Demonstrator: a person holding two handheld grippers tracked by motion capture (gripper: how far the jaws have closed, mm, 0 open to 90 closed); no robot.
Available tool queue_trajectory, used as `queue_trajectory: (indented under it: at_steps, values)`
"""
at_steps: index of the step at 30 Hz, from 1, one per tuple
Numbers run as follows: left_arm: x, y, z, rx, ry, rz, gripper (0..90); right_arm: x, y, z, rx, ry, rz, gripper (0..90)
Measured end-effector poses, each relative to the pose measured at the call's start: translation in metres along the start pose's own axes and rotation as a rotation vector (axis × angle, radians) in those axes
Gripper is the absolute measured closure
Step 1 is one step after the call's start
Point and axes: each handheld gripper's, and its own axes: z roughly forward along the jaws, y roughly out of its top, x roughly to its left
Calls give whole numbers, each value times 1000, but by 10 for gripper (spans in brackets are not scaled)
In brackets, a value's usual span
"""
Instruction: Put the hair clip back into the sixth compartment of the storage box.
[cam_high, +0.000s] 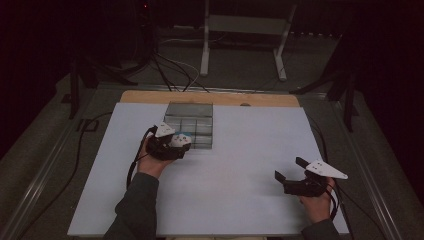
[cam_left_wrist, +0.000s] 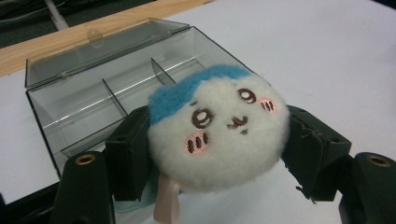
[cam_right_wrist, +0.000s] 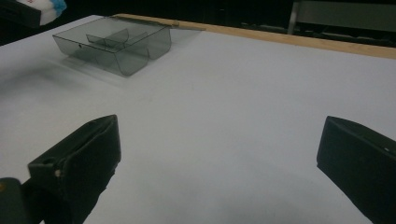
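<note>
Round white plush face with blue top (cam_left_wrist: 217, 128) is being clenched by left gripper (cam_left_wrist: 210, 149), probably best lowered squarely into the clear smoky plastic divided box (cam_left_wrist: 93, 100) near the table's far edge; right gripper (cam_right_wrist: 219, 163) is being held released.

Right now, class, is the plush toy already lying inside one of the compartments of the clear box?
No: the plush toy is clamped in the left claw, in front of the open clear box, whose visible compartments hold nothing.

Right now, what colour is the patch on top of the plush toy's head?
Blue, on a white plush toy; the left gripper view shows it best.
</note>
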Motion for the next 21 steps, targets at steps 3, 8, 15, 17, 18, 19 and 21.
queue_trajectory:
  at_steps: [3, 8, 15, 17, 18, 19, 21]
  values:
    - [1, 1, 2, -1, 1, -6, 321, 0, 0, 0, 0, 0, -1, 0]
    - [3, 4, 5, -11, 1, -3, 321, 0, 0, 0, -2, -1, 1, 0]
    - [4, 11, 9, -21, 3, 10, 321, -1, 0, 0, 1, -2, 1, 0]
    - [4, 12, 11, -23, 2, 12, 321, -1, 0, 0, 1, -3, 1, 0]
    - [4, 13, 11, -25, 2, 14, 321, -1, 0, 0, 0, -2, 2, 0]
    - [4, 15, 13, -29, -1, 18, 321, -1, 0, 0, 1, -2, 2, 0]
    - [4, 16, 14, -27, -2, 20, 321, -1, 0, 0, 2, -1, 2, 0]
